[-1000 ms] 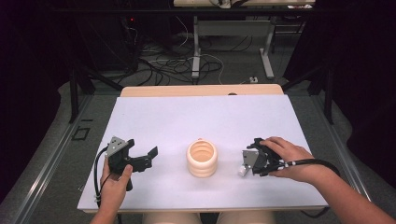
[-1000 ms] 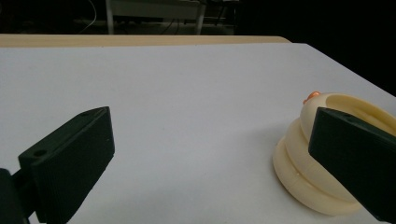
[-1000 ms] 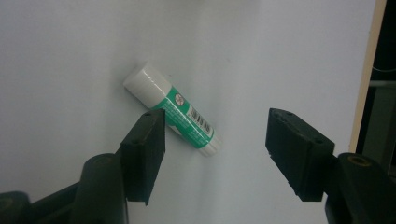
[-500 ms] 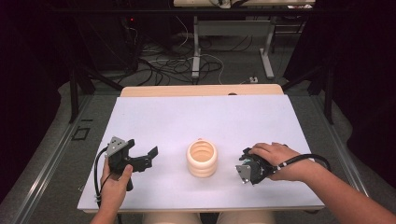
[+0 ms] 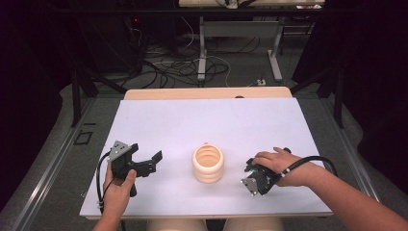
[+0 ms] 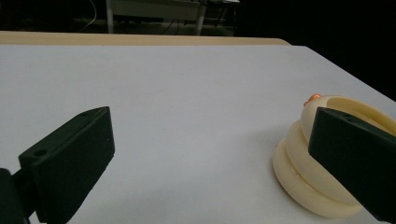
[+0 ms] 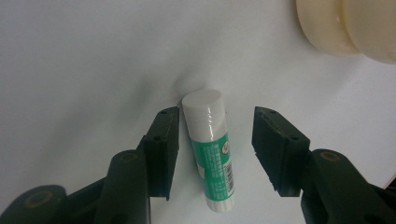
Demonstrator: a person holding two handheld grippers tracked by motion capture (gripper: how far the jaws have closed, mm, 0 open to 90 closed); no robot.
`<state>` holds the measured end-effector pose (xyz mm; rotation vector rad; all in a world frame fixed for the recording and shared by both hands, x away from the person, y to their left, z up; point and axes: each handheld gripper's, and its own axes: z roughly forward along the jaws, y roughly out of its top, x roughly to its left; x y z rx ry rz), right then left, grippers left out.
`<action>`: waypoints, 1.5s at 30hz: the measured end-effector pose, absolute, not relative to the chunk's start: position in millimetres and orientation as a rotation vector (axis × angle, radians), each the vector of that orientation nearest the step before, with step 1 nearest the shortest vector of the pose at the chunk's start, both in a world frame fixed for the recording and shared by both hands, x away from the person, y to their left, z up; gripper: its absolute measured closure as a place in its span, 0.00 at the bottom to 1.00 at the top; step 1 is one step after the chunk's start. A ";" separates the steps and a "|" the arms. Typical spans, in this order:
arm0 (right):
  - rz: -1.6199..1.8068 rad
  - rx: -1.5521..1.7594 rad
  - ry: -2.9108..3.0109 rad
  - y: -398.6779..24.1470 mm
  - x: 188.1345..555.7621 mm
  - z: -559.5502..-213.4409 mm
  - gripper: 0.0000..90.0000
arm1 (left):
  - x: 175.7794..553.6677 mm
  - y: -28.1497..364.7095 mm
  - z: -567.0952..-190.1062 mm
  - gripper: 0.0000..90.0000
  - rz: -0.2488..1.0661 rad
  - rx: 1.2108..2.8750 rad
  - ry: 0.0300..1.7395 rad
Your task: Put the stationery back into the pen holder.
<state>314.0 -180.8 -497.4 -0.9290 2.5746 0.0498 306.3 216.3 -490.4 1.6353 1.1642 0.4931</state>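
A green-and-white glue stick [image 7: 205, 112] lies flat on the white tabletop [image 5: 202, 125]. My right gripper [image 7: 215, 140] points down over it with a black jaw on each side. The jaws have just been closing, and a gap still shows between each pad and the stick. In the high view the right gripper [image 5: 252, 180] sits low on the table, right of a cream ribbed cup [image 5: 208, 163]. My left gripper [image 5: 155, 162] is held left of the cup, open and with nothing between its jaws. In the left gripper view [image 6: 210, 158] the cup [image 6: 299, 168] stands partly behind the right-hand jaw.
A small orange bit [image 6: 312, 98] shows at the cup's far rim. The cup's base [image 7: 345, 28] lies just beyond the glue stick in the right gripper view. A wooden strip [image 5: 207, 93] runs along the table's far edge, with cables on the floor behind it.
The right hand has come down and toward the table's front edge, and its jaws have narrowed. The left hand and the cup have not moved.
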 end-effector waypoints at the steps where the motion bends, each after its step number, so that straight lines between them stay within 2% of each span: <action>1: 0.041 -0.938 2.593 -180.3 314.8 -498.0 0.56 | 306.4 216.3 -490.5 0.00 0.493 1.636 1.164; 11: 0.047 -0.967 2.632 -177.7 319.2 -507.2 0.57 | 306.6 215.7 -491.3 0.00 0.487 1.637 1.170; 23: 0.023 -0.998 2.670 -172.5 320.5 -517.7 0.61 | 306.8 216.7 -491.7 0.01 0.489 1.634 1.171; 28: -0.067 -1.044 2.633 -166.9 321.0 -516.6 0.66 | 307.3 216.2 -492.1 0.01 0.487 1.635 1.170; 31: 0.001 -1.063 2.638 -167.4 322.5 -521.7 0.70 | 307.4 216.2 -492.4 0.01 0.486 1.637 1.170; 45: 0.010 -1.067 2.627 -169.2 318.7 -523.6 0.72 | 307.8 216.5 -492.4 0.01 0.484 1.637 1.176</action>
